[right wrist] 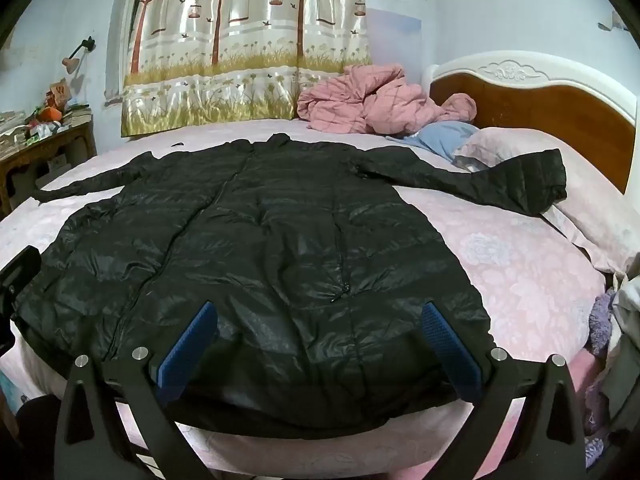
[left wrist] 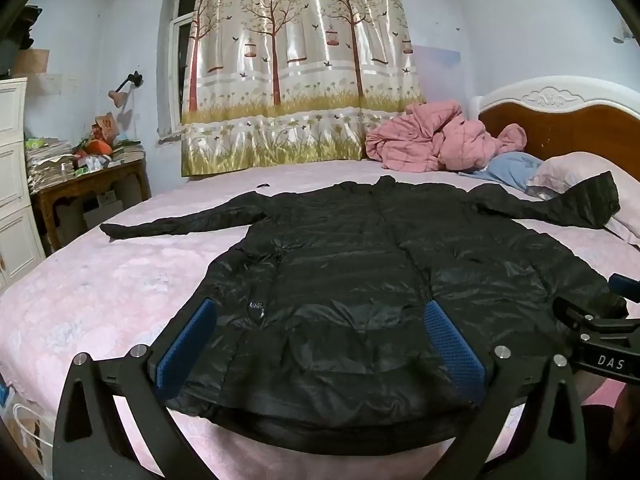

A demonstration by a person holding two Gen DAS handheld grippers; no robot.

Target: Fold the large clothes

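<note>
A long black puffer jacket (left wrist: pixel 340 280) (right wrist: pixel 248 248) lies spread flat on the pink bed (left wrist: pixel 100 292) (right wrist: pixel 520 264), hem toward me, both sleeves stretched out sideways. Its right sleeve end rests on a pillow (right wrist: pixel 540 152). My left gripper (left wrist: pixel 320 340) hovers open above the hem, its blue pads (left wrist: pixel 188 344) wide apart with nothing between them. My right gripper (right wrist: pixel 320 340) is likewise open over the hem further right, pads (right wrist: pixel 450 348) clear of the fabric. The right gripper's body (left wrist: pixel 592 328) shows at the right edge of the left wrist view.
A crumpled pink quilt (left wrist: pixel 432 136) and blue cloth (left wrist: pixel 512 168) lie near the headboard (left wrist: pixel 560 120). A cluttered wooden side table (left wrist: pixel 80 188) and white drawers (left wrist: pixel 12 184) stand left of the bed. A tree-print curtain (left wrist: pixel 296 72) hangs behind.
</note>
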